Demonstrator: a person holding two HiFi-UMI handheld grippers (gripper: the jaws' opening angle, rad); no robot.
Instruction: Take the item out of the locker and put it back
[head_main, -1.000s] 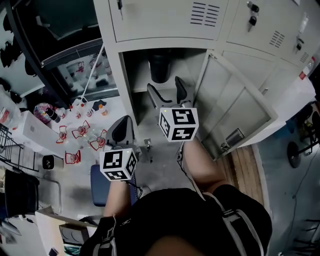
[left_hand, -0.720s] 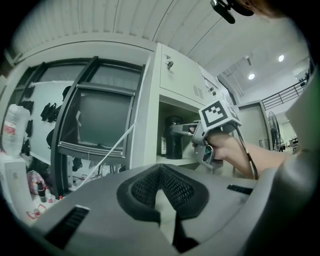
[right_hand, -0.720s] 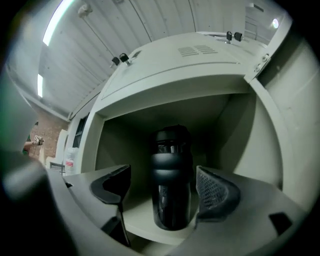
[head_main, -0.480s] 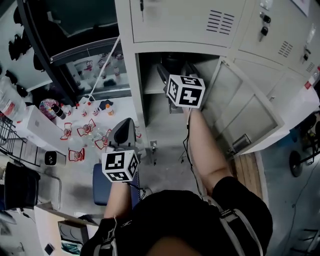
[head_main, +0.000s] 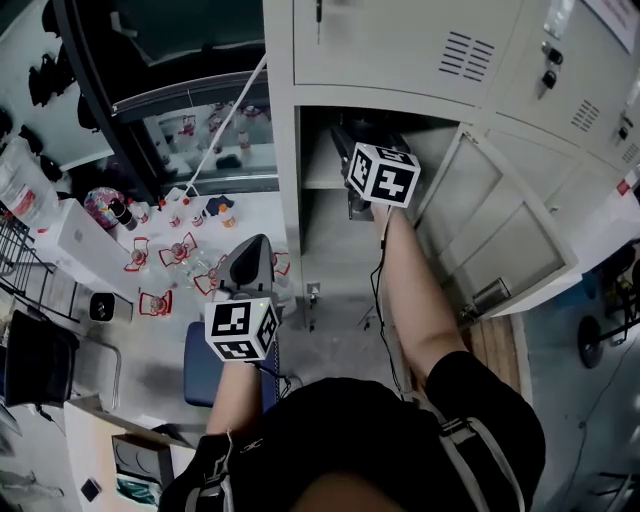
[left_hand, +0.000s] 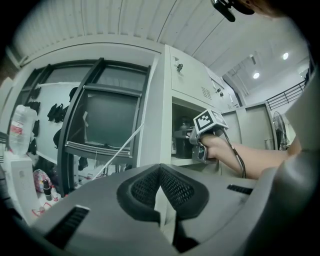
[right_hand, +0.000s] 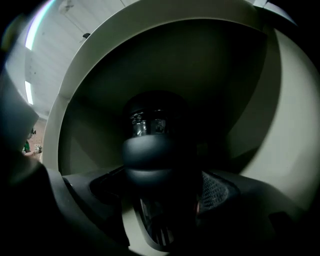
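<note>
Right gripper (right_hand: 160, 197) jaws apart, straddling upright dark cylindrical container (right_hand: 150, 125) inside grey metal locker (head_main: 283, 150); left gripper (left_hand: 160, 200) closed, empty, farther.

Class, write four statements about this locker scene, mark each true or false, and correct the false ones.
1. The right tongs reach into the open compartment of the locker. True.
2. A dark container stands between the open right tongs. True.
3. The left tongs grip the dark container. False: they are shut on nothing and are outside the locker.
4. The door of that compartment is closed. False: it stands swung open on the right.
</note>
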